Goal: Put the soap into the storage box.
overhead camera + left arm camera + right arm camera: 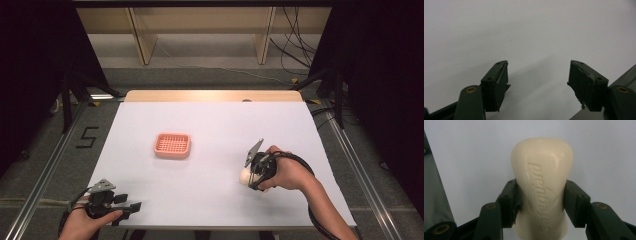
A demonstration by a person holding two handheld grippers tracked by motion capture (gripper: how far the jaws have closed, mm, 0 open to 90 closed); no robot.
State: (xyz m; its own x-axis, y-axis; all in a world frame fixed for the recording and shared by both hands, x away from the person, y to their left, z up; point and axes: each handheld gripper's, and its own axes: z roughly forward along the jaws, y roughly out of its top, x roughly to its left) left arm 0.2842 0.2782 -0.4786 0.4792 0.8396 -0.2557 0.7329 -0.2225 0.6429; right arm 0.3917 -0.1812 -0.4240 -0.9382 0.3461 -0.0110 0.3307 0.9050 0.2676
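Soap (541, 185) clamped in right gripper (540, 200) — left gripper (537, 77) fingers apart, near table's (210, 120) edge.

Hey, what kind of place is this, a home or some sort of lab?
Probably a lab recording setup: a white table framed by metal rails, black curtains at the sides, loose cables on the floor.

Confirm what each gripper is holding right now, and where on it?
The right gripper is shut on the cream soap bar, pinching its narrower waist from both sides. The left gripper is open, holding nothing.
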